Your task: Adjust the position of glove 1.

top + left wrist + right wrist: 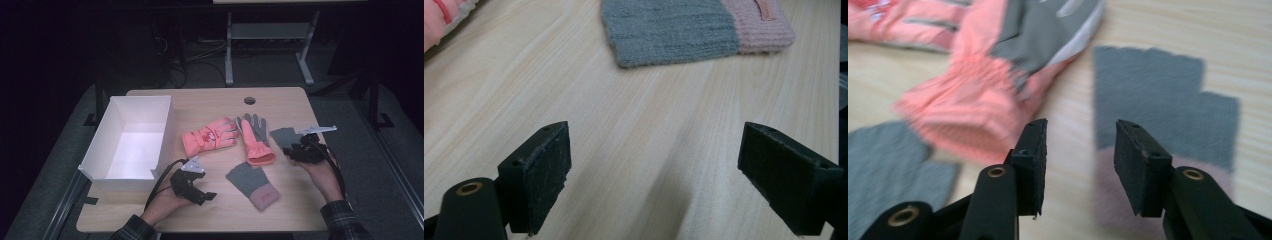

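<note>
Two pink ski gloves lie mid-table: one (210,135) back up, the other (255,142) with its grey palm up (998,85). A grey knit glove with a pink cuff (252,184) (674,27) lies near the front. Its mate (284,135) (1163,100) lies at the right. My left gripper (207,196) (654,170) rests low over bare wood left of the front knit glove, jaws wide open and empty. My right gripper (292,150) (1080,160) hovers at the pink cuff of the right knit glove, jaws partly open, pads not pressing on anything.
A white open box (162,135) stands empty on the left side of the wooden table (210,215). A round cable hole (249,100) sits near the far edge. Dark floor, cables and a desk frame lie beyond.
</note>
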{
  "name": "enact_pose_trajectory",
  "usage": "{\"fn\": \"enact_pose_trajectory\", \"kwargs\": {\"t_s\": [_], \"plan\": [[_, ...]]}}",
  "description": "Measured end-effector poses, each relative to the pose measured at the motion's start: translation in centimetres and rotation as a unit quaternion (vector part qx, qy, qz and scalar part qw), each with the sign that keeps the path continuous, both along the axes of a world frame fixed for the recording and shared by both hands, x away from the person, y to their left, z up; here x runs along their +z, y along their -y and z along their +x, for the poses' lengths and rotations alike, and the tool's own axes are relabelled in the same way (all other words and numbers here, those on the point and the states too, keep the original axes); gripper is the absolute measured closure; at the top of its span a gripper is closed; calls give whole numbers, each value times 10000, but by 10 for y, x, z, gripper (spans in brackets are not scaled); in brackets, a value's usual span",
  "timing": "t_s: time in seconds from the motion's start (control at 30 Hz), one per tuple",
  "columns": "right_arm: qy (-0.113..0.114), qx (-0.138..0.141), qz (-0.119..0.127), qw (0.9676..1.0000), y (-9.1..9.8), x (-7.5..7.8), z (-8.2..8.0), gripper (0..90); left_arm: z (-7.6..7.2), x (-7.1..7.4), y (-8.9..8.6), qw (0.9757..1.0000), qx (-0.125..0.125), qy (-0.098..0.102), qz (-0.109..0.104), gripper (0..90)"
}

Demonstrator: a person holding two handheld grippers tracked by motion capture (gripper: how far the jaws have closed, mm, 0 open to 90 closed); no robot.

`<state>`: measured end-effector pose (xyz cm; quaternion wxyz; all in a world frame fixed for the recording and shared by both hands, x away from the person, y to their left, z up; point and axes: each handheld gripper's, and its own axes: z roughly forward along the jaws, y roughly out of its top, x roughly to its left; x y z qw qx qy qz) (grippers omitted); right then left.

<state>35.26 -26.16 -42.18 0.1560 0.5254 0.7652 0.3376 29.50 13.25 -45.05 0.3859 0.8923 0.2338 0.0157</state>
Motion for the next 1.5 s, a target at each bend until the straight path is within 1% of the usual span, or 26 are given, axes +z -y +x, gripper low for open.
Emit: {"fn": "enact_pose_trajectory", "kwargs": {"t_s": [0.07, 0.1, 0.17, 0.2, 0.23, 0.27, 0.37, 0.4, 0.47, 0.53, 0.57, 0.6, 0.67, 0.7, 0.73, 0.77, 0.83, 0.87, 1.0, 1.03, 1.1, 1.2, 1.33, 1.4, 1.5], "plan": [[17, -116, 32, 9999, 4, -2, 8, 582, 0, 0, 1, 10000, -16, -1, -22, 133], [14, -125, 2, 9999, 6, -3, 12, 589, 0, 0, 1, 10000, -11, -13, -29, 133], [-8, -267, -109, 9996, 10, -6, 22, 607, 1, -1, 3, 10000, -26, -23, -17, 133], [-8, -267, -109, 9996, 10, -6, 22, 607, 1, -1, 3, 10000, -26, -23, -17, 134], [-38, -351, -173, 9992, 12, -9, 28, 611, 1, -2, 4, 10000, -55, -27, 19, 134], [-38, -351, -173, 9992, 12, -9, 28, 611, 1, -2, 4, 10000, -55, -27, 19, 134], [-51, -435, -232, 9988, 19, -15, 38, 626, -1, -3, 6, 9998, -123, 5, 141, 134], [-51, -435, -232, 9988, 19, -15, 38, 626, -1, -3, 6, 9998, -123, 5, 141, 135], [-153, -470, -232, 9985, 20, -21, 42, 630, -1, -4, 7, 9998, -124, -14, 125, 135], [-179, -459, -217, 9985, 20, -23, 42, 630, -1, -4, 7, 9998, -125, -16, 134, 135], [-225, -465, -284, 9983, 18, -27, 45, 630, -1, -4, 7, 9998, -124, -16, 134, 136], [-281, -488, -291, 9980, 17, -29, 46, 629, -2, -4, 7, 9999, -111, -7, 122, 136], [-295, -484, -316, 9979, 17, -32, 47, 630, -2, -4, 7, 9999, -111, -13, 128, 136], [-339, -493, -377, 9975, 17, -35, 48, 630, -1, -4, 7, 9998, -123, -22, 146, 136], [-425, -532, -351, 9971, 16, -36, 48, 631, -2, -5, 7, 9998, -126, -27, 152, 137], [-389, -499, -409, 9972, 17, -38, 48, 632, -2, -5, 7, 9998, -124, -28, 153, 137], [-409, -508, -429, 9969, 16, -38, 48, 632, -2, -5, 7, 9998, -113, -33, 152, 137], [-334, -486, -471, 9971, 16, -39, 47, 632, -2, -5, 7, 9998, -103, -18, 147, 137], [-309, -569, -422, 9970, 16, -40, 46, 664, -2, -5, 7, 9998, -107, -27, 161, 139], [-313, -579, -456, 9968, 15, -40, 46, 715, -2, -5, 7, 9998, -103, -30, 158, 139], [-310, -586, -444, 9968, 16, -40, 46, 777, -2, -6, 7, 9998, -92, -34, 168, 139], [-287, -523, -407, 9974, 19, -41, 47, 827, -2, -6, 7, 9998, -91, -44, 178, 140], [-227, -452, -370, 9980, 21, -42, 46, 845, -2, -7, 8, 9998, -91, -58, 179, 140], [-185, -408, -348, 9984, 22, -42, 45, 848, -2, -5, 7, 9996, -147, -41, 222, 140], [-149, -383, -337, 9986, 23, -42, 45, 853, -2, -5, 7, 9998, -108, -33, 183, 140]]}}
